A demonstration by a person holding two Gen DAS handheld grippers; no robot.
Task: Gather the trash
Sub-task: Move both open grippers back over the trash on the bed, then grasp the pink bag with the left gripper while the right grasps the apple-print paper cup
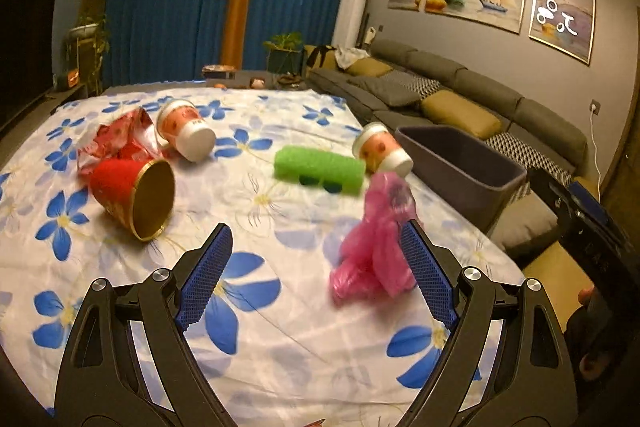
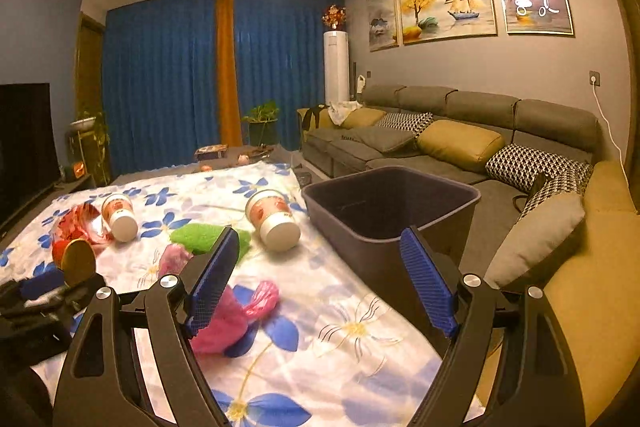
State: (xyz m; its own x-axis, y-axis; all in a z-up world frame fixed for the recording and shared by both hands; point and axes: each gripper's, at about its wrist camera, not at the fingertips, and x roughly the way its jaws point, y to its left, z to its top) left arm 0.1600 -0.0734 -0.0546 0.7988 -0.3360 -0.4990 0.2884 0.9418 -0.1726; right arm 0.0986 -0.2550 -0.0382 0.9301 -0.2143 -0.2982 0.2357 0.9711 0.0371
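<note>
While both sets of tongs stand apart and empty, the left gripper (image 1: 316, 267) has the crumpled pink plastic bag (image 1: 374, 251) just beside its right pad; a close from here would likely pinch only a loose fold, and the limp film could slip out before reaching the grey bin (image 2: 390, 203). The right gripper (image 2: 320, 275) is aimed near the bin's edge. Farther out on the floral cloth (image 1: 280, 327) lie a green foam sleeve (image 1: 320, 169), a toppled red-and-gold cup (image 1: 134, 197), two tipped paper cups (image 1: 186, 129) (image 1: 382, 149) that may roll if nudged, and a crumpled red wrapper (image 1: 118, 139).
</note>
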